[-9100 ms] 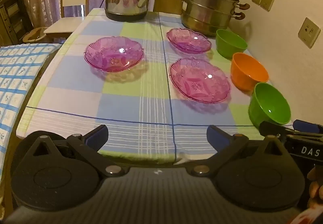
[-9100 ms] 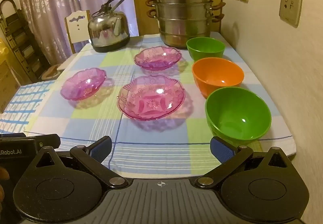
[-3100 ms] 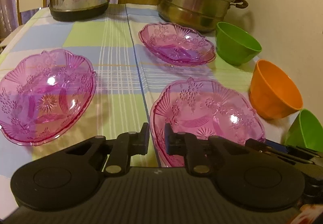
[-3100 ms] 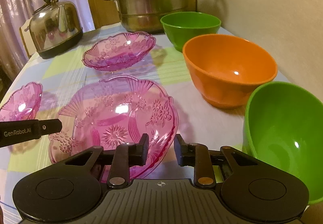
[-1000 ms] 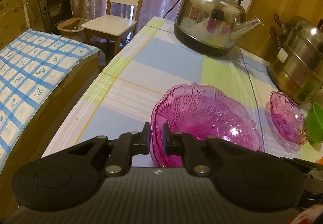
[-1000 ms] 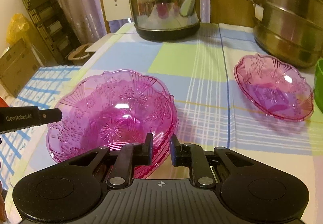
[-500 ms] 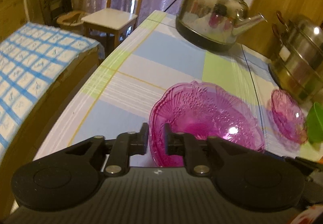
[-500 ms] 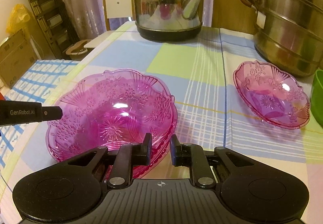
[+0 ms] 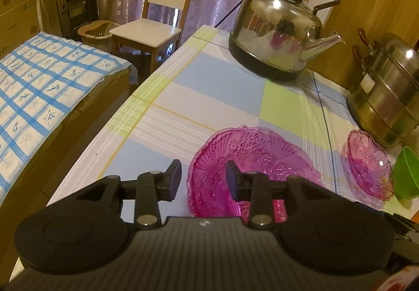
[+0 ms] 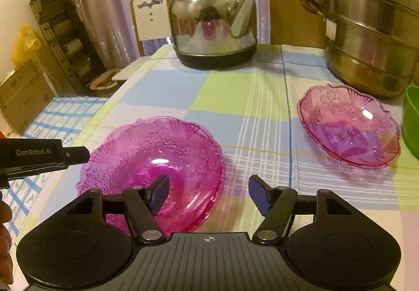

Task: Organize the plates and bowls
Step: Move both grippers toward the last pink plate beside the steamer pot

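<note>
1. Two pink glass plates (image 10: 157,160) lay nested on the checked tablecloth (image 10: 235,92), where a second before both tools still pinched the upper plate's rim.
2. Left gripper (image 9: 203,181) was opening, its pads straddling the near rim without pressing it.
3. Right gripper (image 10: 207,192) was opening wider, gripping nothing, with the rim between its fingers.
4. Both plates sat level, hollows up; no long axis could be told.
5. A third pink plate (image 10: 348,126) stood apart, near the steamer pot (image 10: 366,37).
</note>
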Available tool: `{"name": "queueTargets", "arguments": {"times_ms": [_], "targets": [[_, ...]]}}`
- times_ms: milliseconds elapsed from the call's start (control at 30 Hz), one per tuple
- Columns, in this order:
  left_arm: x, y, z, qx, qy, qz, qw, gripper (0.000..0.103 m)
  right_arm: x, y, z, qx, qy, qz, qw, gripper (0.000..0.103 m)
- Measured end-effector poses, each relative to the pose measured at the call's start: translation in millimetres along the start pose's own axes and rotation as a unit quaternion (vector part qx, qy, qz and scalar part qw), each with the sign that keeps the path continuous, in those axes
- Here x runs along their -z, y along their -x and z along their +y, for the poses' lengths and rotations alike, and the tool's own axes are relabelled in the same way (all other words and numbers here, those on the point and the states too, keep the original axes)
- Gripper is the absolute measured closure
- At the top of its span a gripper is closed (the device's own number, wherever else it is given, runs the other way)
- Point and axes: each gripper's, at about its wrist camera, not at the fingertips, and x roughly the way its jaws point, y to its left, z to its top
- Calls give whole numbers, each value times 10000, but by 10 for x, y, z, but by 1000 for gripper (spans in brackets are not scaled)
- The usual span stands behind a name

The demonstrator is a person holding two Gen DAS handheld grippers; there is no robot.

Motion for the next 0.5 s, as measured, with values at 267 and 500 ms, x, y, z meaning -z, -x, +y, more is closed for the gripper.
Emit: {"name": "queueTargets", "arguments": {"times_ms": [267,500], "targets": [[-18,58,-229,223,-167,-100,9996,65,-37,151,-164,31,-353,-145,9993,36],[-36,19,-618,578,-399,-161,9974,55,-45,372,-564,303,-1237,-382,9911,36]]}}
